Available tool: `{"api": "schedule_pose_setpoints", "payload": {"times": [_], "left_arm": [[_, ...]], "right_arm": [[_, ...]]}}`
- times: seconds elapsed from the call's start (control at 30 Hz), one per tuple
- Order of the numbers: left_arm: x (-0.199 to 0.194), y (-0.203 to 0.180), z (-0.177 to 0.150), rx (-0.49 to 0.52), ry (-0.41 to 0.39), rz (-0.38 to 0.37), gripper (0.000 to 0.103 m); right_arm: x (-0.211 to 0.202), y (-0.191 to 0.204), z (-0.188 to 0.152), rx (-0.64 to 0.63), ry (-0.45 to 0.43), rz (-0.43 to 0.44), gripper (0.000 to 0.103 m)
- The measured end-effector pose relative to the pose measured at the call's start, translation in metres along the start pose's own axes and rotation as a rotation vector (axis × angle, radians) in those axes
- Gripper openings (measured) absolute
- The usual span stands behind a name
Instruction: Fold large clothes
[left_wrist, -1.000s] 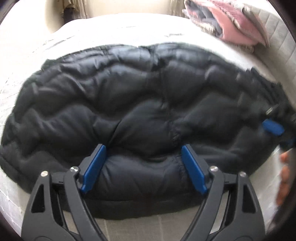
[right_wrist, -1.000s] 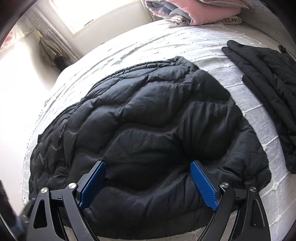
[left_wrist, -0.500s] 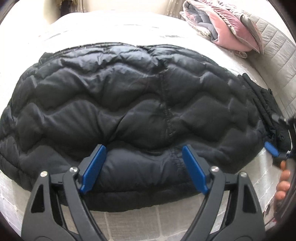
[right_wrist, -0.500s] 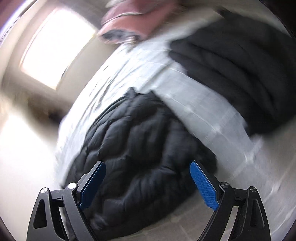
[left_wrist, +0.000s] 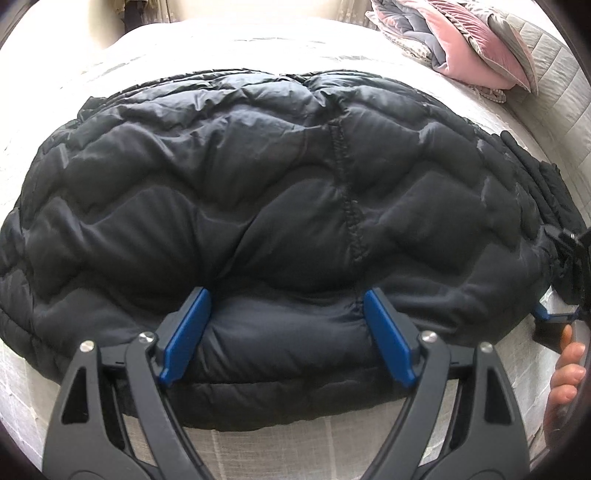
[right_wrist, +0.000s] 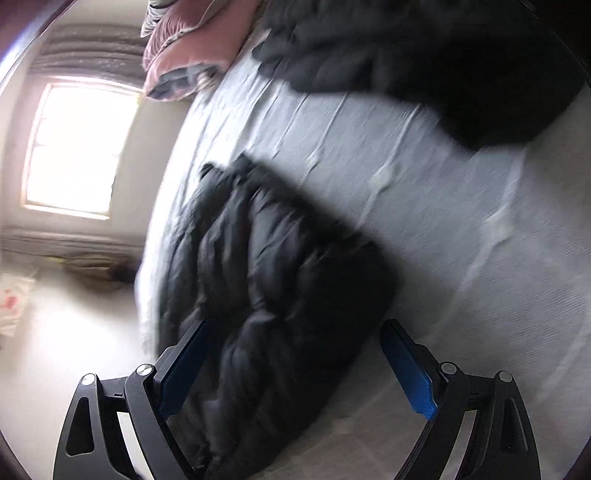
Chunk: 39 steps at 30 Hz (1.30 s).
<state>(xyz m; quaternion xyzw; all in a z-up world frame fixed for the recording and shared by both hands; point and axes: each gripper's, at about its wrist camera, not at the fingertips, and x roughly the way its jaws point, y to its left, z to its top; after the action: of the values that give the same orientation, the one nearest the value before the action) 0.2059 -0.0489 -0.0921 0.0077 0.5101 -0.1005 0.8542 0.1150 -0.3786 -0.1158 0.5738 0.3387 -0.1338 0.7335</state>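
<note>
While a black quilted puffer jacket (left_wrist: 258, 206) is spread on the white textured bedspread (left_wrist: 258, 48), left tongs (left_wrist: 284, 332) and right tongs (right_wrist: 295, 365) are held agape, nothing gripped.

The black quilted puffer jacket (left_wrist: 280, 206) lies flat on my bed (left_wrist: 229, 48), spread wide left to right, wavy stitched panels facing up, one vertical seam near centre. A second dark quilted garment (right_wrist: 424, 55) lies apart, at its far right.
</note>
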Motion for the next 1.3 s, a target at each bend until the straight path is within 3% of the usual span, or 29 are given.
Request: {"api": "schedule_pose_setpoints", "payload": {"times": [0.07,0.2,0.3,0.37,0.53,0.67,0.87,1.0,1.1,1.17,1.3], "left_arm": [[0.0,0.0,0.001,0.004,0.0,0.001,0.085],[0.002,-0.001,0.001,0.008,0.0,0.003,0.086],[0.002,-0.001,0.001,0.008,0.001,-0.001,0.086],[0.002,-0.001,0.001,0.004,0.001,-0.004,0.086],[0.002,-0.002,0.001,0.009,-0.002,-0.003,0.086],[0.002,-0.006,-0.001,0.018,-0.001,-0.01,0.087],[-0.001,-0.019,-0.004,0.028,0.01,-0.122,0.087],[-0.005,-0.032,-0.008,0.073,0.006,-0.163,0.087],[-0.011,-0.027,-0.004,0.079,0.022,-0.211,0.087],[-0.019,-0.012,0.001,0.031,0.007,-0.227,0.087],[-0.037,0.03,0.014,-0.067,-0.062,-0.181,0.087]], "right_arm": [[0.007,-0.001,-0.006,0.034,0.012,0.06,0.094],[0.018,0.01,-0.011,0.013,-0.023,0.08,0.093],[0.027,0.015,-0.01,0.022,-0.023,0.111,0.068],[0.03,0.015,-0.01,0.031,-0.027,0.105,0.034],[0.014,0.032,-0.013,-0.06,-0.085,0.112,0.018],[-0.007,0.07,-0.025,-0.236,-0.167,0.092,0.014],[-0.046,0.132,-0.06,-0.57,-0.358,0.028,0.013],[-0.068,0.16,-0.091,-0.756,-0.477,0.044,0.013],[-0.071,0.166,-0.097,-0.797,-0.506,0.032,0.013],[-0.072,0.164,-0.092,-0.791,-0.509,0.017,0.012],[-0.074,0.142,-0.067,-0.668,-0.481,-0.022,0.012]]}}
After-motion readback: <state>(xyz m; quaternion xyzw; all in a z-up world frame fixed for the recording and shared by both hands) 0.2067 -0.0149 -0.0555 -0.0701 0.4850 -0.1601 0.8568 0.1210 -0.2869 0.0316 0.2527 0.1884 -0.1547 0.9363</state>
